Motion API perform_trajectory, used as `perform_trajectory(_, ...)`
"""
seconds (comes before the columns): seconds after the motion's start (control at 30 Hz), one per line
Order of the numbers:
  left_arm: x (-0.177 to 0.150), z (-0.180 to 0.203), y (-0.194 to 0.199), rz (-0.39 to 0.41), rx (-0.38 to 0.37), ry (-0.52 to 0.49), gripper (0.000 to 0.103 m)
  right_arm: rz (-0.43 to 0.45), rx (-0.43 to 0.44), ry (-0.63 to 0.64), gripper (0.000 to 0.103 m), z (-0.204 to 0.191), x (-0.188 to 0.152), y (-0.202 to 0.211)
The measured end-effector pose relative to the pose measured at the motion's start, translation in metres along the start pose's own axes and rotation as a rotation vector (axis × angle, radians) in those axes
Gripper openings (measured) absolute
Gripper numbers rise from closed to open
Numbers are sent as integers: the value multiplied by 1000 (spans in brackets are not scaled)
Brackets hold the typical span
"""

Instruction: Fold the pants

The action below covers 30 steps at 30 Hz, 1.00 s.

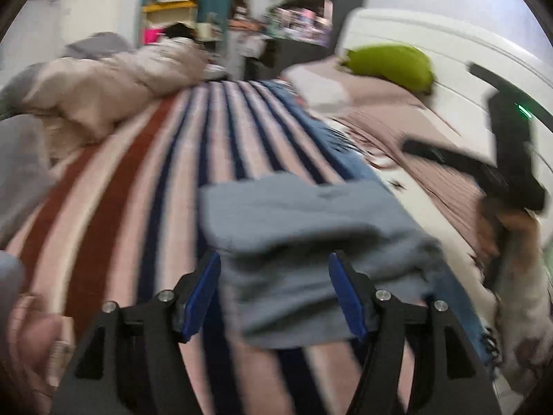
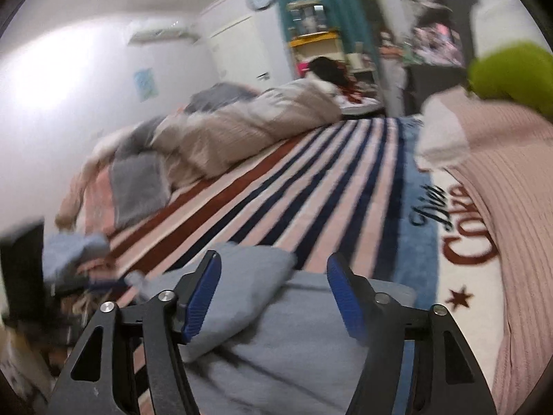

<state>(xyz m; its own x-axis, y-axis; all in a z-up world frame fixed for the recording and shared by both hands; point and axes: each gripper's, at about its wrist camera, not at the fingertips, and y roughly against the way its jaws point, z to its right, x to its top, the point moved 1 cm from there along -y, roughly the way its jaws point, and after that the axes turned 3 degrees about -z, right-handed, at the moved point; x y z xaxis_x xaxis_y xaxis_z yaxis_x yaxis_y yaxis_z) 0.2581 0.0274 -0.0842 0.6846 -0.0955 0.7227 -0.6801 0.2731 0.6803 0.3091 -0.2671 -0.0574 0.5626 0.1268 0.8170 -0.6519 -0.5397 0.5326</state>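
Note:
The grey-blue pants (image 1: 304,235) lie folded into a thick bundle on the striped blanket (image 1: 145,180). My left gripper (image 1: 274,294) is open and empty, its blue pads just above the near edge of the bundle. My right gripper (image 2: 273,297) is open and empty over the same pants (image 2: 276,328). The right gripper also shows in the left wrist view (image 1: 490,176), raised to the right of the pants. The frames are blurred by motion.
A beige duvet (image 1: 103,86) is heaped at the far left of the bed. A pink ribbed blanket (image 2: 511,180) and a green cushion (image 1: 390,65) lie at the right. A pile of other clothes (image 2: 76,256) sits at the left. Shelves stand behind.

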Motion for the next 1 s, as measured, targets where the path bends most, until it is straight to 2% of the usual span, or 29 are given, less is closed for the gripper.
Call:
perform_trajectory(0.17, 32, -48, -5, 99, 44, 72, 61, -122, -36, 199, 61, -67, -9, -28)
perform_trajectory(0.23, 41, -61, -12, 123, 62, 100, 61, -175, -47, 244, 61, -80, -15, -41)
perform_trajectory(0.3, 40, -78, -19, 143, 68, 141, 61, -230, -96, 307, 61, -93, -22, -58)
perform_trajectory(0.4, 21, -89, -30, 127, 90, 126, 62, -285, -117, 371, 59, -103, -30, -72)
perform_trajectory(0.53, 12, -106, -49, 66, 17, 215, 62, -329, -139, 396, 59, -107, -36, -74)
perform_trajectory(0.67, 9, -99, -52, 60, 78, 178, 62, -350, -126, 380, 60, -111, -45, -63)
perform_trajectory(0.8, 6, -99, -56, 57, 21, 215, 62, -367, -244, 428, 59, -115, -53, -73)
perform_trajectory(1.0, 2, -104, -60, 48, 29, 236, 62, -373, -218, 448, 57, -124, -37, -101)
